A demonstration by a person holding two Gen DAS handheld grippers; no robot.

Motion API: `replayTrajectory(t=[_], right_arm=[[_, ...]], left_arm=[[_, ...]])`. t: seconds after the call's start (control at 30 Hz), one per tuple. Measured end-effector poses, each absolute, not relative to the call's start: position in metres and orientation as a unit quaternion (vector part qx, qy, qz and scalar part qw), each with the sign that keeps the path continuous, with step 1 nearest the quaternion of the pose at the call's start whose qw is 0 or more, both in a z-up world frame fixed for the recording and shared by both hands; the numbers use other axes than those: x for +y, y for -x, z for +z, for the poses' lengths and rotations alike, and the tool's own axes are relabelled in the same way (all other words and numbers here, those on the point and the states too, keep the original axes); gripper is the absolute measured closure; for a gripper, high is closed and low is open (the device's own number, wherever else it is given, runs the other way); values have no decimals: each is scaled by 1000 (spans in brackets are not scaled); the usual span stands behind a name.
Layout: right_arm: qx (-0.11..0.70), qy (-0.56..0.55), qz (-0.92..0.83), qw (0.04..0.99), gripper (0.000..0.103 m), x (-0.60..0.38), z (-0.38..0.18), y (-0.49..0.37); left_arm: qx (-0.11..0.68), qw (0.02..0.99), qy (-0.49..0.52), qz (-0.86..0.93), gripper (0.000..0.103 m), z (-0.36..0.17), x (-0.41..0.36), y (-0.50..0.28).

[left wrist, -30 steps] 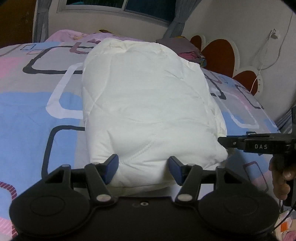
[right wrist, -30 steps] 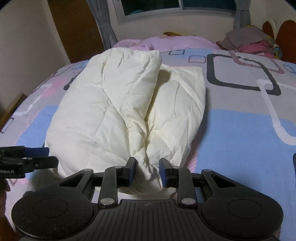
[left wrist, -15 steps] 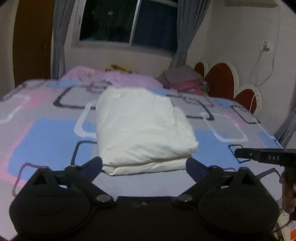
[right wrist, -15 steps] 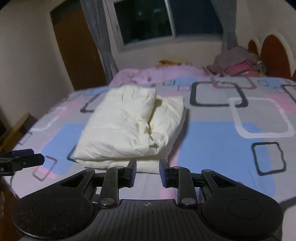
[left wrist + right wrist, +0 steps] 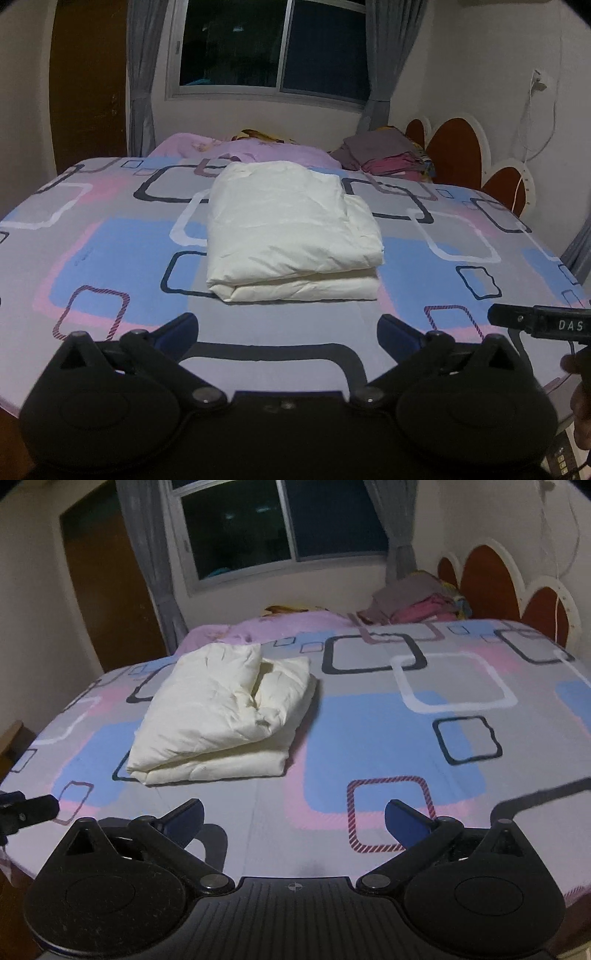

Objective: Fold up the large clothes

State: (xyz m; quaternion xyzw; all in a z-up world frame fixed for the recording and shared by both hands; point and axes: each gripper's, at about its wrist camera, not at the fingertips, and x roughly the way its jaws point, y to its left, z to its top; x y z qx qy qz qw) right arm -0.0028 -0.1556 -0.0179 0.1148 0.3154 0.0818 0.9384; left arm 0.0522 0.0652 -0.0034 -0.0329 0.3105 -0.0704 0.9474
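A folded white padded jacket (image 5: 291,229) lies on a bed (image 5: 92,258) with a patterned sheet. The left gripper (image 5: 288,328) and right gripper (image 5: 293,818) hover near its front edge, jaws spread wide, holding nothing.

Both grippers released folded garment (image 5: 291,229), fingers spread, pulled back.

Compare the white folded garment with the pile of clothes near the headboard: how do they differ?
The white garment is one pale piece, folded into a neat, thick rectangle; the pile has several pieces in grey, pink and red. The garment lies in the middle of the bed, near both open grippers; the pile sits at the far edge by the headboard. The garment looks larger in both views. Both rest on the bed, untouched.
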Motion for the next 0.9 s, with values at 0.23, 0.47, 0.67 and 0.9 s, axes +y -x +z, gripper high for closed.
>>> replayTrajectory(t=[0.23,0.47,0.67,0.9], right_arm=[[299,-89,76,947,0,-149,-1,7],[294,-82,73,949,0,-148,3,9],[295,-74,73,950,0,-150,3,10],[294,-71,72,950,0,-152,5,13]], left_arm=[[293,953,31,-76,0,4,56,-42],[285,955,31,-74,0,8,59,-42],[280,956,29,-77,0,9,58,-40],[278,957,29,-80,0,10,58,-41]])
